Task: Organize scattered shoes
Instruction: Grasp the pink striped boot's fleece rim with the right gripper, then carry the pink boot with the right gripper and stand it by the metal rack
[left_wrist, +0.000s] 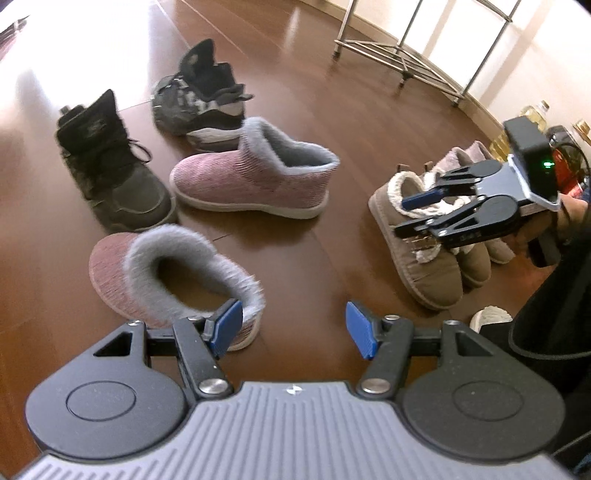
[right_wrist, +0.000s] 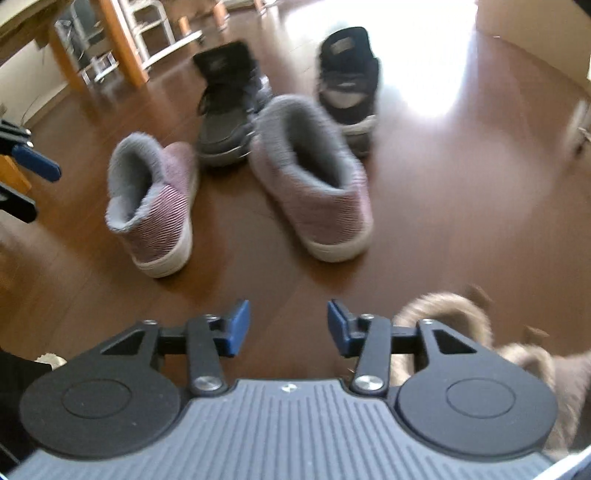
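Pink boot (left_wrist: 255, 177) toe leftward, upright

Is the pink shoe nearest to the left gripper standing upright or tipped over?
Upright. The nearest pink shoe rests on its white sole on the wooden floor, with its grey fleece opening facing up.

Motion blur is smearing the brown fur-trimmed boots (right_wrist: 498, 347) beside the right tool (right_wrist: 284, 325), whose frame is hiding their fronts; the picture edge is cropping them.
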